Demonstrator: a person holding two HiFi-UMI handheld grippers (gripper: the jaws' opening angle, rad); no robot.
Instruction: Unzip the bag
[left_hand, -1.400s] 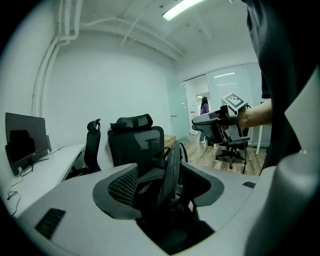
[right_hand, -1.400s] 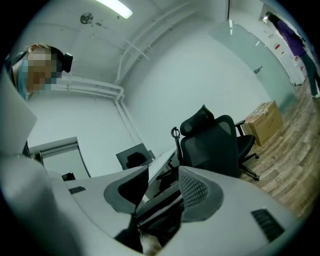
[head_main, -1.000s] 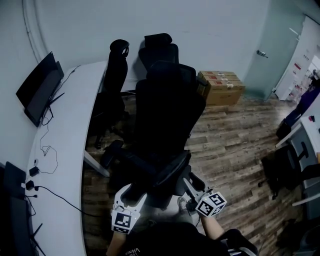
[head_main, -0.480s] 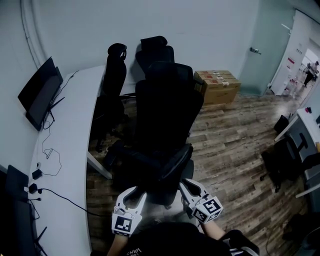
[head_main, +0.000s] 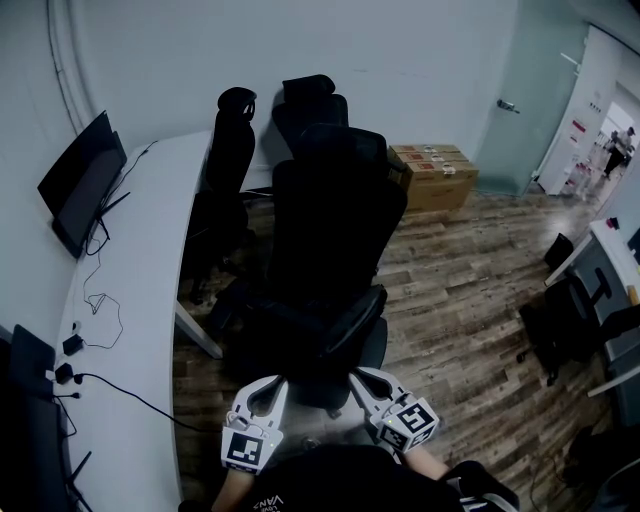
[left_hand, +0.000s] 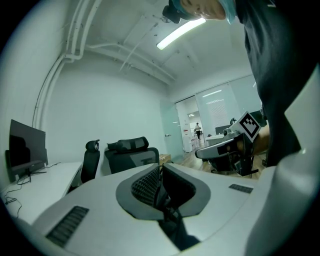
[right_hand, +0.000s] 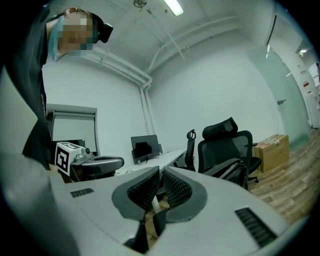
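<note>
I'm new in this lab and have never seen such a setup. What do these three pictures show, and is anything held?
No robot here: a person holds a two-jaw tool in each hand, the left gripper and the right gripper. The wide picture comes from a camera on the person's head, looking down at an office. The other two come from cameras riding on each gripper, looking along its jaws. Ahead stand black office chairs; a black bag rests on one seat. At the left, a white desk carries monitors and cables. Both pairs of jaws have just been closing and now stand together, holding nothing.
</note>
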